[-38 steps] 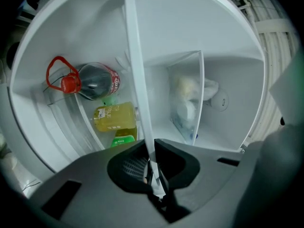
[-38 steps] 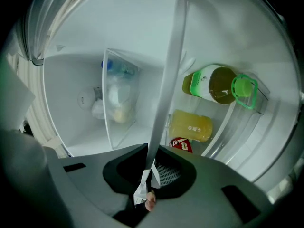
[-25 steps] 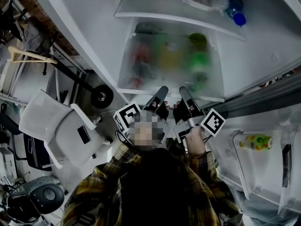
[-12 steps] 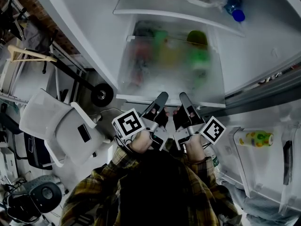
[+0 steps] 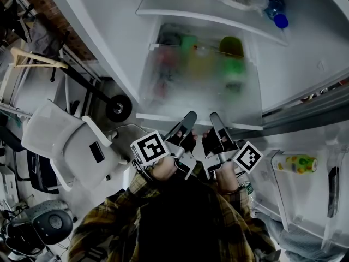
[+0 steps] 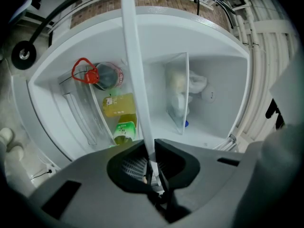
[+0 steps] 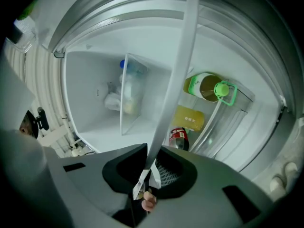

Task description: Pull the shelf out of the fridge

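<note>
Handling | the shelf (image 5: 158, 116) looks like stiff glass, probably heavy and breakable (bottles (image 5: 232, 70) show through it) | Hold | my left gripper (image 6: 151, 161) and right gripper (image 7: 149, 169) pinch its white front edge, jaws narrow.

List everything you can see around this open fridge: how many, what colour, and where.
upper shelf: one, white, top
blue-capped bottle: one, clear, on upper shelf
shelf: one, frosted with white edge, below upper shelf
bottles: several, green, yellow, red, under that shelf
chair: one, white, far left
wheel: one, black, beside chair
shirt: one, yellow plaid, bottom
left tongs: one, black, clamped on shelf edge
right tongs: one, black, clamped on shelf edge
</note>
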A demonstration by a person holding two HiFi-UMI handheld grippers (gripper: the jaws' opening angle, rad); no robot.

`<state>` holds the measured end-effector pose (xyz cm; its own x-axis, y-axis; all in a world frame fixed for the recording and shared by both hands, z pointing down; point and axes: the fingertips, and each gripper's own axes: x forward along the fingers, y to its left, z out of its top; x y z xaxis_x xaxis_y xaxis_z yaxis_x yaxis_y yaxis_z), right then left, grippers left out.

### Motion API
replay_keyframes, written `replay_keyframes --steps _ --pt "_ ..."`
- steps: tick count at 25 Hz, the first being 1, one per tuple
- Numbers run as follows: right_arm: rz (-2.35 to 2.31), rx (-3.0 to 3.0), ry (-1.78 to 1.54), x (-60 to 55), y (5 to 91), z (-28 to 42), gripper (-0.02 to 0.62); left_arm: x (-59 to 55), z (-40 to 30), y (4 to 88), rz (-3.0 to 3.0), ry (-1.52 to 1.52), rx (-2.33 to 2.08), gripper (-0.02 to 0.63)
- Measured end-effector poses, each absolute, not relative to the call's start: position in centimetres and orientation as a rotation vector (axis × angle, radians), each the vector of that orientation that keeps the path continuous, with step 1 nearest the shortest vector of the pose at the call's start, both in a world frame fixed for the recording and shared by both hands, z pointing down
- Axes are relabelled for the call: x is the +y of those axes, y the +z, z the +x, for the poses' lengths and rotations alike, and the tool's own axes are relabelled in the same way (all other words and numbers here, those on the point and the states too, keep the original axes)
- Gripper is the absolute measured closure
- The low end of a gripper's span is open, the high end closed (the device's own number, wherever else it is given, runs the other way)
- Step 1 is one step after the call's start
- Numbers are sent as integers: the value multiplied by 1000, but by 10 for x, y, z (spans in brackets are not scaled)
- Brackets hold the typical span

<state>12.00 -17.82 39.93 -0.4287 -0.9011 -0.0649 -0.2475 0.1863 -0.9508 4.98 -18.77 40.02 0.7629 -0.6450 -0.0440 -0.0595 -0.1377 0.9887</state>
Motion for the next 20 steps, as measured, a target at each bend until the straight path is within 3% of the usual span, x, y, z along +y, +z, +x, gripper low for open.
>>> replay_keyframes --steps 20 --pt "-1098 1798 -1260 -177 399 119 534 -187 51 396 1607 -597 -529 565"
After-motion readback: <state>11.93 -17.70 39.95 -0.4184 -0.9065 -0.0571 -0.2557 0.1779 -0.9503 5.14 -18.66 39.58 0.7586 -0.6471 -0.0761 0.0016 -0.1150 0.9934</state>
